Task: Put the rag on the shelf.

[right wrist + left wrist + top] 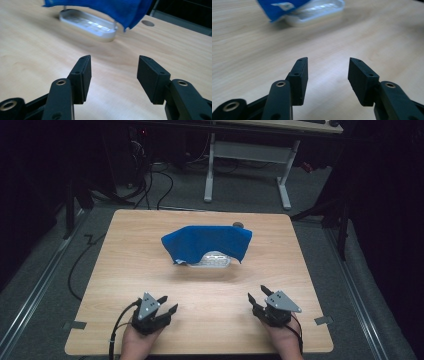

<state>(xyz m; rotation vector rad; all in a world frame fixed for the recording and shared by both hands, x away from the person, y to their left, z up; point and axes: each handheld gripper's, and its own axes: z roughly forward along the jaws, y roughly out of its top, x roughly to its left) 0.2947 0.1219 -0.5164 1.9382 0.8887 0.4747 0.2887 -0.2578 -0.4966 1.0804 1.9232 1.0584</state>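
A: Mid-desk (pixel 125 270), the blue cloth (pixel 207 242) hangs over a clear plastic tray (pixel 212 261), well apart from your left tongs (pixel 167 305) and right tongs (pixel 259 296). Both are released and empty.

B: So what's the risk?

A: I reckon if you grab just one corner, the cloth drags the light tray along or tips it.

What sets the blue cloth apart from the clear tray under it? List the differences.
The blue cloth is opaque and soft, raised up and draped; the clear tray is see-through and stiff, lying flat on the table. The blue cloth spreads wider and hides much of the clear tray, whose near edge peeks out. Both sit mid-table, apart from both open grippers.
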